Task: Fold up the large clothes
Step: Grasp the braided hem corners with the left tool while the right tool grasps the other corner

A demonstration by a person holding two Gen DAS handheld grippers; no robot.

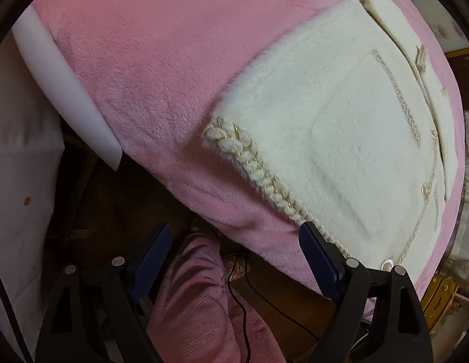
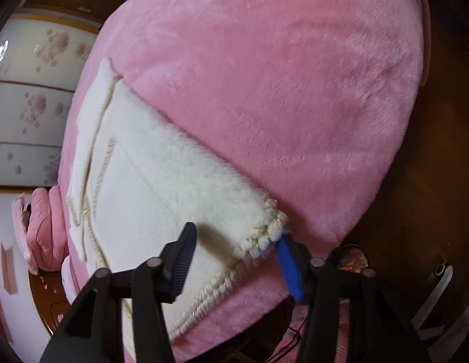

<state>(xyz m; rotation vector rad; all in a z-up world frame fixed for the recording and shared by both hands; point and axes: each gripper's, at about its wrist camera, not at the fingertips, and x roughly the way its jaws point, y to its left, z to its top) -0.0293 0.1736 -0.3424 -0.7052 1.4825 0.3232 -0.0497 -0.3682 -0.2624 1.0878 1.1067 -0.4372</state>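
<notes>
A cream fluffy jacket (image 1: 340,127) with braided gold-threaded trim (image 1: 258,169) and pearl buttons lies on a pink plush cover (image 1: 161,69). It also shows in the right wrist view (image 2: 161,187). My left gripper (image 1: 234,260) is open and empty, off the table's near edge, its right finger beside the braided hem. My right gripper (image 2: 237,260) is open, its jaws wide on either side of the jacket's braided corner (image 2: 264,230), low over the fabric.
White foam padding (image 1: 67,90) sticks out from under the cover at the left. The person's pink trousers (image 1: 201,302) and a black cable (image 1: 243,308) are below the edge. A dark wooden floor (image 2: 431,181) lies to the right. A floral cabinet (image 2: 31,90) stands behind.
</notes>
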